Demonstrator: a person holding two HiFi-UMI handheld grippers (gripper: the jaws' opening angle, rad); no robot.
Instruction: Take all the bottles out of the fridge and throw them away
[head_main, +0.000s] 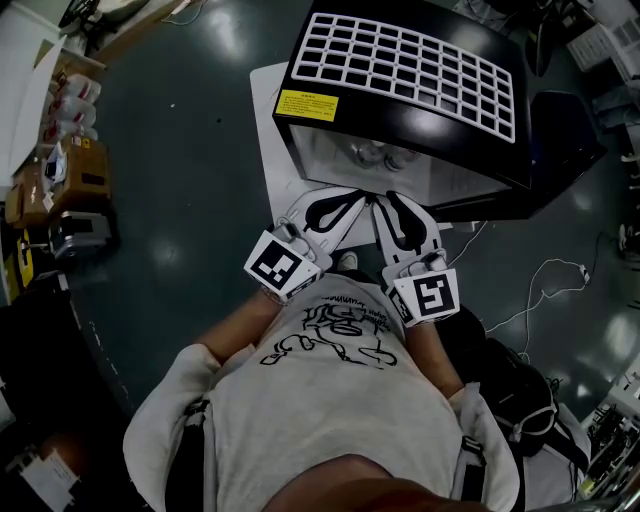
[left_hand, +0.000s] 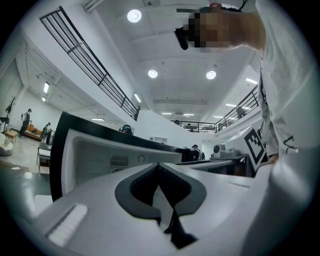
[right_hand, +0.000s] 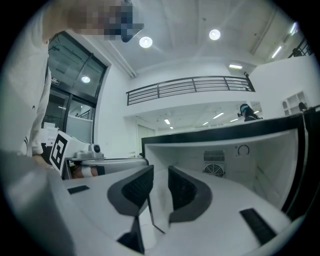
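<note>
A small black fridge (head_main: 400, 60) with a white grid on top stands open on the floor, its white inside (right_hand: 225, 155) facing me. Clear bottles (head_main: 372, 153) show dimly in its opening. Both grippers hang side by side just in front of that opening, pointing into it. My left gripper (head_main: 352, 200) is shut, its tips (left_hand: 159, 166) meeting with nothing between them. On my right gripper (head_main: 388, 202) the jaws stand a little apart (right_hand: 160, 172), and the gap holds nothing. Each gripper's marker cube shows in the other's view.
The fridge rests on a white sheet (head_main: 268, 130) on the dark floor. Cardboard boxes and clutter (head_main: 70, 180) line the left side. A white cable (head_main: 550, 280) trails on the floor at right, and a black bag (head_main: 520, 390) lies near my right side.
</note>
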